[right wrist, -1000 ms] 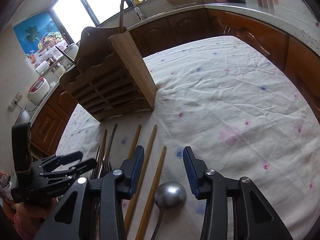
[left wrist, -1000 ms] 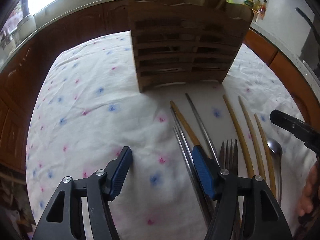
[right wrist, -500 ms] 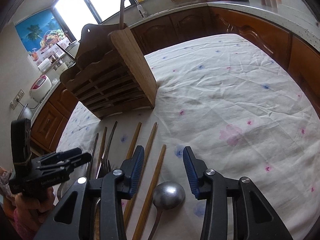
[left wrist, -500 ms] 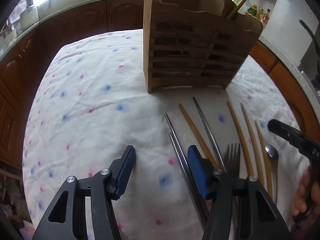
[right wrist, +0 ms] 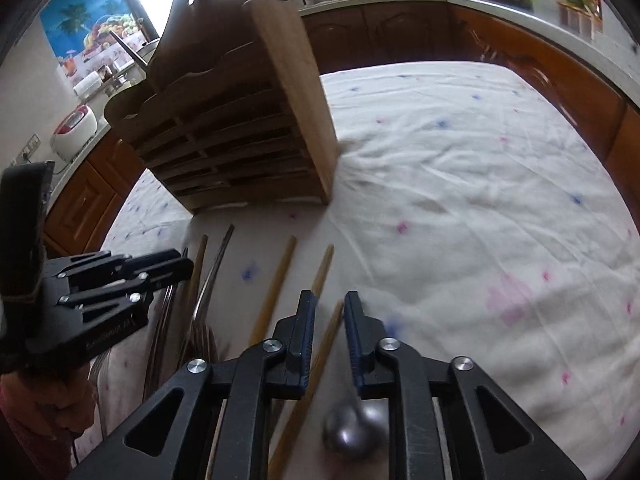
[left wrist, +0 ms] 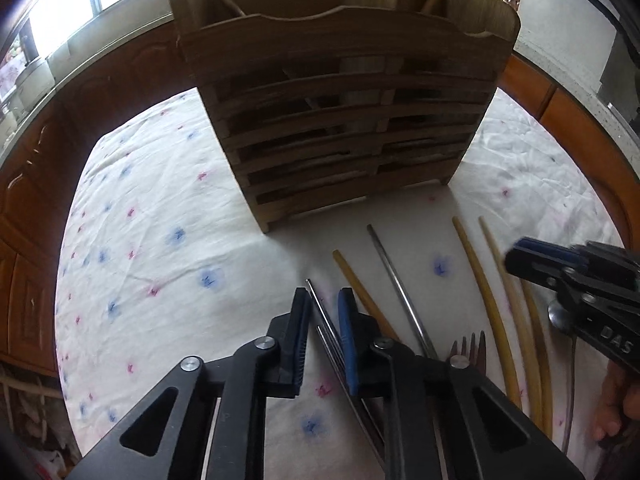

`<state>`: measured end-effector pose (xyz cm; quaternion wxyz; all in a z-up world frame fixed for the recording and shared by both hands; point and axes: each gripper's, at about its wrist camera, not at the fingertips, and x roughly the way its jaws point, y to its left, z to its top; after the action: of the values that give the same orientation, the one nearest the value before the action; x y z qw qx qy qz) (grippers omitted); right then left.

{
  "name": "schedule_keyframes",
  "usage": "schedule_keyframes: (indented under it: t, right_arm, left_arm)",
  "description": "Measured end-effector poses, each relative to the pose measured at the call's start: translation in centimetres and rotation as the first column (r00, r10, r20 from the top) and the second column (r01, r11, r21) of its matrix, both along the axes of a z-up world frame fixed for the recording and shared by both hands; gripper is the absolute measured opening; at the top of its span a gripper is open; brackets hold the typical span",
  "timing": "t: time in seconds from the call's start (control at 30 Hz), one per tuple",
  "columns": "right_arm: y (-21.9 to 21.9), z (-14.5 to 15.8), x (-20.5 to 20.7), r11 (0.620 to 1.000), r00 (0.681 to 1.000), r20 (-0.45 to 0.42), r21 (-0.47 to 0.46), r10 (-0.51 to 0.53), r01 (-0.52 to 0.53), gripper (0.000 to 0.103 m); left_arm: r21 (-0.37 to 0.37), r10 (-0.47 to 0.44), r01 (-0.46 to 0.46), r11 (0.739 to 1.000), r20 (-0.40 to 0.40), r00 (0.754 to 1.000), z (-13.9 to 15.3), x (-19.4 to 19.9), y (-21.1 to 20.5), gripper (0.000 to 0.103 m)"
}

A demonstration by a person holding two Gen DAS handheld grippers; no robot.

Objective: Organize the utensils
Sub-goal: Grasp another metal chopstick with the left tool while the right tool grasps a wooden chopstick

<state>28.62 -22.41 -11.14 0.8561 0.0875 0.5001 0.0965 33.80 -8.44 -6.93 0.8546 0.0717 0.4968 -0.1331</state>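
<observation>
My left claw sits low over the table with its blue-padded fingers drawn in to a narrow gap around a pair of metal chopsticks; whether the pads actually press the rods I cannot tell. My right claw is likewise nearly closed, its fingers straddling a wooden chopstick, and again I cannot make out real contact. Just under that claw lies a steel spoon, blurred, bowl toward me. Between my two claws the rest of the cutlery lies in a loose row on the white flowered tablecloth: another wooden chopstick, a curved metal rod, a fork and more yellowish chopsticks, all pointing roughly toward the slatted wooden utensil holder. The holder stands upright just beyond their tips, with a few sticks already leaning in its upper compartments. Wooden kitchen cabinets curve behind the table.
</observation>
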Motion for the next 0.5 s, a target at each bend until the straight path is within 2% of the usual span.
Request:
schedule_keyframes:
  t: [0.2,0.23,0.3,0.37,0.43,0.5]
  right_arm:
    - [1.4,-0.3,2.0,0.999,1.000,-0.001,-0.041,0.014,-0.014,0.019]
    - [1.7,-0.2,2.1,0.998,1.000,-0.005,-0.054,0.022,-0.022,0.019]
    - [1.6,-0.2,2.0,1.000,1.000,-0.011,-0.019,0.018,-0.019,0.018]
    - [2.0,-0.4,2.0,0.998,1.000,-0.006,-0.066,0.017,-0.017,0.011]
    - [2.3,-0.4,2.0,0.995,1.000,-0.003,-0.095,0.024,-0.025,0.009]
    - [2.1,-0.2,2.0,0.997,1.000,-0.003,-0.072,0.025,-0.025,0.007]
  left_arm:
    - [-0.017,-0.004,0.004,1.000,0.015,1.000,-0.3,0.4,-0.1,0.007]
    - [-0.032,0.001,0.000,0.999,0.012,1.000,-0.4,0.4,0.0,0.007]
    - [-0.069,0.012,-0.012,0.998,0.000,1.000,-0.5,0.6,0.6,0.006]
    - [-0.104,0.021,-0.023,0.994,-0.012,1.000,-0.5,0.6,1.0,0.005]
    - [-0.136,0.022,-0.024,0.990,-0.019,1.000,-0.2,0.3,1.4,0.004]
    - [-0.162,0.018,-0.018,0.987,-0.003,1.000,0.5,-0.1,1.8,0.003]
